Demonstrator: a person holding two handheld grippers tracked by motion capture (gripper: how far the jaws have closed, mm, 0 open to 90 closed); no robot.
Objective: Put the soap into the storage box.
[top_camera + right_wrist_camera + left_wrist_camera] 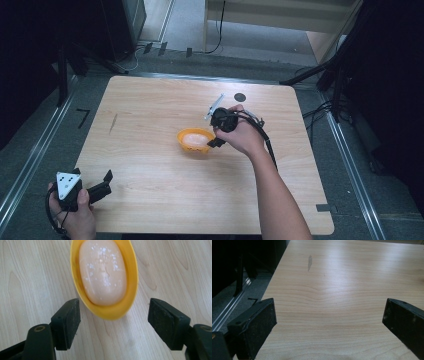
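High view: fixed above the near edge of the desk [150, 200], faced forward and down; the whole desktop and the floor beyond are taken in from a distance.

Left gripper view: carried on the left gripper [102, 187], set low and close over the desk's near left corner, aimed across bare wood toward the far side.

Right gripper view: carried on the right gripper [216, 142], pointed steeply down, very close to the yellow dish [105, 311]. The dish [194, 141] is shared with the high view.
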